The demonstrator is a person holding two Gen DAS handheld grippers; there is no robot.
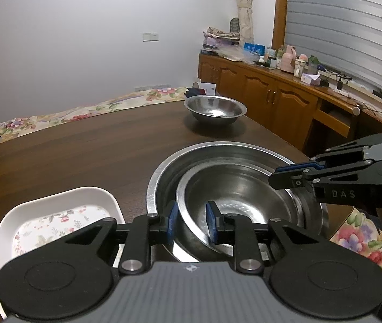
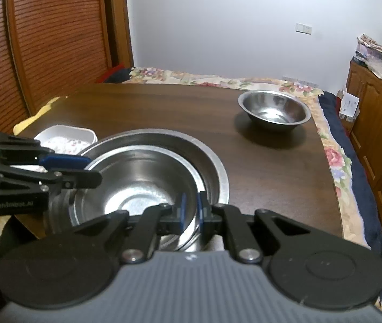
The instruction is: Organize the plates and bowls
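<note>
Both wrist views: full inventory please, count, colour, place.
large steel basin: 1, silver, near table edge.
medium steel bowl: 1, silver, nested in the basin, tilted.
small steel bowl: 1, silver, alone at far table corner.
floral dish: 1, white with flower print, left of the basin.
table: 1, dark brown wood.
cabinet: 1, brown wood, along right wall, cluttered top.
left gripper: black with blue pads, straddles bowl rim, gap visible.
right gripper: same colours, straddles opposite rim, narrow gap.

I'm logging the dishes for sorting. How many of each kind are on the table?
Steel bowls: 3, namely the big bowl, the nested bowl and the far bowl
White flowered dishes: 1
Total: 4
</note>
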